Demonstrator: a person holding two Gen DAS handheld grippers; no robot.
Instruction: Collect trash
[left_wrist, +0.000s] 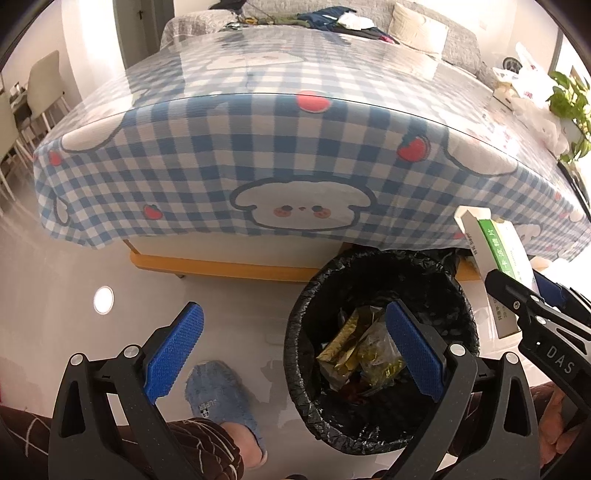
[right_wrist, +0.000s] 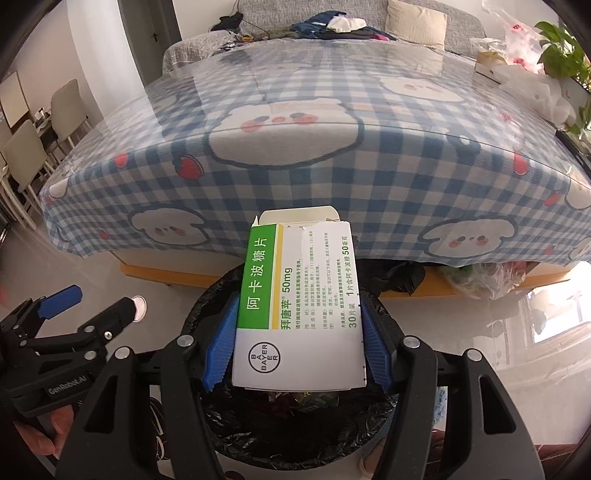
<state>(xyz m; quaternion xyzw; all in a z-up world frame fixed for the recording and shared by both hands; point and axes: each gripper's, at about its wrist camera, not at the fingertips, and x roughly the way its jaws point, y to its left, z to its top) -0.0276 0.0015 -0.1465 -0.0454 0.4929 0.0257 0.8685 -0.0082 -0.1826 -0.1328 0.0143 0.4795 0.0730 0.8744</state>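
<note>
My left gripper (left_wrist: 295, 354) hangs with its blue pads spread wide and nothing between them; below its left finger is a blue slipper (left_wrist: 221, 402) on the floor, and under its right finger the trash bin (left_wrist: 380, 266), lined with a black bag, with wrappers (left_wrist: 354, 350) inside. To its right, my right gripper (right_wrist: 299, 343) pinches the medicine box (right_wrist: 299, 295) by its sides, the torn flap end pointing away from me, directly over the bin. Ahead of both is the table under a blue checked cloth (right_wrist: 295, 177).
</note>
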